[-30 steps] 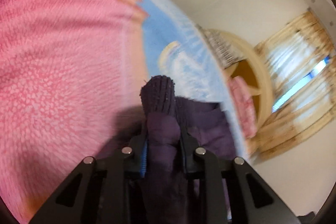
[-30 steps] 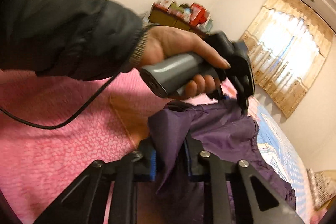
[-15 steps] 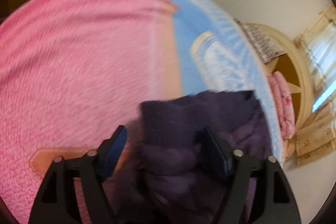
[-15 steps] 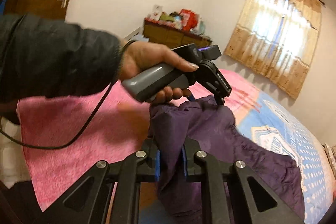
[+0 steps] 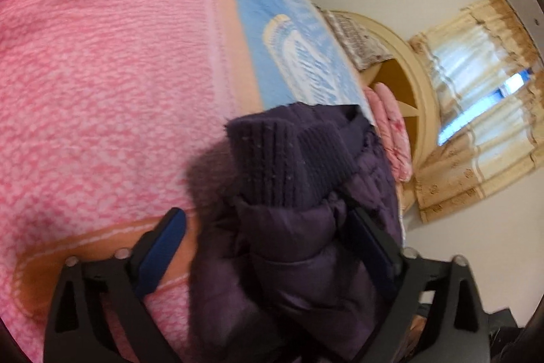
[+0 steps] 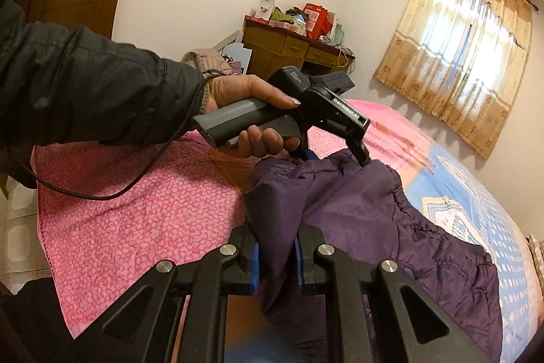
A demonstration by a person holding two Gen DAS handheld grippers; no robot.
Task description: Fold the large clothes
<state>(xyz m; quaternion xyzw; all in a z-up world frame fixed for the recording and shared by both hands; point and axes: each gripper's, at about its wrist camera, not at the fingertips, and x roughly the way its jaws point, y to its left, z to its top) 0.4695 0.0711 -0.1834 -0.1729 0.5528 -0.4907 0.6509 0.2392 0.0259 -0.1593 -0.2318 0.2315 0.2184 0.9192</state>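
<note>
One purple padded jacket [image 6: 380, 227], lying crumpled on the bed [image 6: 136, 220] in the lower centre and right of the right wrist view. We count one ribbed cuff [image 5: 289, 159], dark, at the centre of the left wrist view, pointing toward the top of the frame.

Two grippers. The right gripper [image 6: 277, 257], bottom centre of its own view, has its blue pads pressed together on a fold of the jacket, which bunches above and hangs below the pads. The left gripper [image 5: 268, 247] has just been narrowing its jaws a little; they stand apart with the cuff end of the sleeve between them. The left pad is clear of the cloth; whether the right pad touches we cannot tell.

One hand [image 6: 251, 111], centre of the right wrist view, wraps the left gripper's grey handle, dark sleeve [image 6: 85, 84] reaching in from the left edge, fingertips dipped to the jacket's upper edge. A black cable [image 6: 112, 186] loops below the wrist.

Bedding: one pink blanket [image 5: 102, 73], one blue patterned sheet [image 5: 282, 33] beside it. One cabinet [image 6: 292, 50] against the far wall, its top loaded with boxes and bags. One curtained window [image 6: 462, 56], upper right.
</note>
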